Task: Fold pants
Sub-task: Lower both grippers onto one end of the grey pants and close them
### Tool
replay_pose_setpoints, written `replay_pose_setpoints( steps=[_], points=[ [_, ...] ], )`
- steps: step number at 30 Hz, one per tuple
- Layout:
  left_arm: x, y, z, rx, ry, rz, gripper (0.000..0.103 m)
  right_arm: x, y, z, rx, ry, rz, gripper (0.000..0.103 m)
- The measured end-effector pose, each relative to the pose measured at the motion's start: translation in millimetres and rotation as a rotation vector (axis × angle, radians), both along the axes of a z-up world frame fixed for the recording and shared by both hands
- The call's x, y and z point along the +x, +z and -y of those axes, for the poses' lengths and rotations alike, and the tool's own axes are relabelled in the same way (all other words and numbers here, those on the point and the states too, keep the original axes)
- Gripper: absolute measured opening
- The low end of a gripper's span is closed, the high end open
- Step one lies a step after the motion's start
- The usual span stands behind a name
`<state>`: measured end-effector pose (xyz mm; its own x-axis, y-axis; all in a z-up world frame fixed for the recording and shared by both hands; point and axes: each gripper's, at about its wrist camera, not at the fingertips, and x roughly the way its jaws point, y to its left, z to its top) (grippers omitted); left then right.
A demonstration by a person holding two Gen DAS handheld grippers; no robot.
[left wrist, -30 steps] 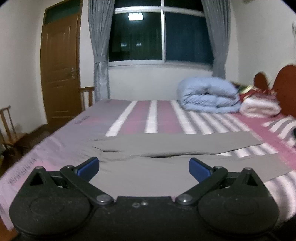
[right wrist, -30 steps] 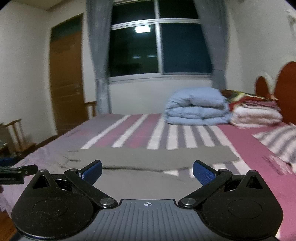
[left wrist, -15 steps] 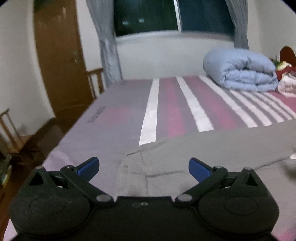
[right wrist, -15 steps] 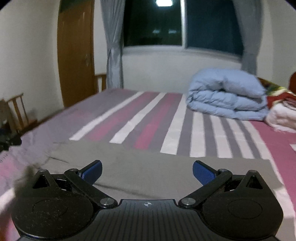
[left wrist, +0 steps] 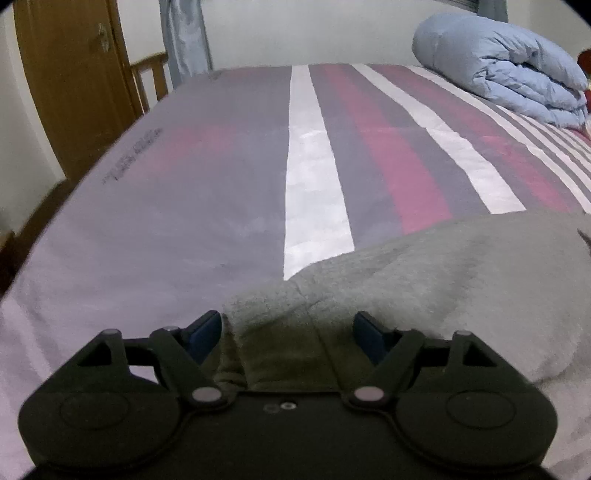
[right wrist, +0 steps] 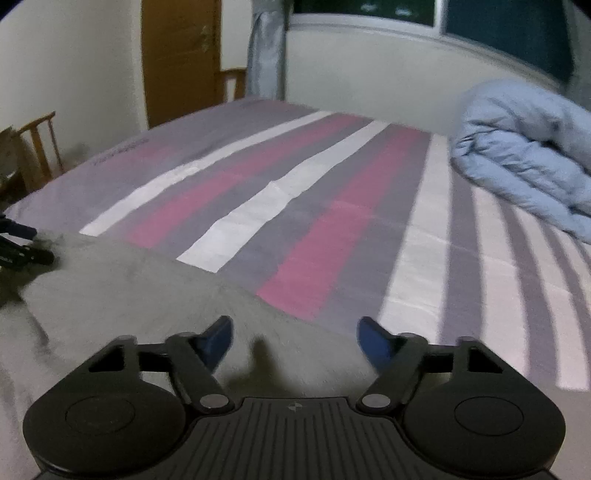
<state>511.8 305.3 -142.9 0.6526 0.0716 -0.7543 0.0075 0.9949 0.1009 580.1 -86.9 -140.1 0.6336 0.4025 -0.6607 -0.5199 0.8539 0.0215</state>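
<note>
A big bed fills the room. Its sheet has pink, grey and white stripes. A puffy blue quilt sits folded at the far side of the bed. Behind the bed is a pale wall with a dark window and a grey curtain. A brown wooden door stands in the corner. A small wooden chair sits by the wall.
</note>
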Motion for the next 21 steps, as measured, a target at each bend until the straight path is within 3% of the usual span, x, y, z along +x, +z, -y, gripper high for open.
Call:
replay_pose_setpoints(
  steps=[4,8,10,15,17,19,20,21],
  points=[
    [3.2,-3.8,-12.4,-0.018,0.002,-0.009,0.075,18.6,-11.5,-25.1,0.005,0.089,-0.028,0.074],
    [6.6,-3.9,-23.6,-0.031,-0.011,-0.016,0.076,26.4,-24.5,-44.7,-0.081,0.145,-0.035,0.074],
    [15.6,-7.7,-26.3,-0.051,-0.008,-0.034,0.082,33.3,-36.0,-47.7,-0.13,0.157,-0.046,0.074],
    [37.7,-15.7,-37.4,-0.138,-0.014,-0.046,0.089,48.4,-42.8,-40.8,-0.079,0.16,-0.094,0.074],
    [42.0,-17.0,-38.7,-0.149,-0.022,-0.044,0.087,49.7,-43.5,-40.6,-0.083,0.173,-0.099,0.074],
    [43.9,-15.9,-38.6,-0.151,-0.034,-0.035,0.066,50.2,-44.9,-42.9,-0.091,0.185,-0.103,0.074],
    [44.5,-15.6,-38.9,-0.157,-0.04,-0.034,0.064,51.3,-45.3,-43.2,-0.093,0.191,-0.104,0.074],
    [43.1,-15.3,-41.0,-0.168,-0.046,-0.032,0.054,50.5,-44.8,-45.1,-0.098,0.196,-0.102,0.074]
  ],
)
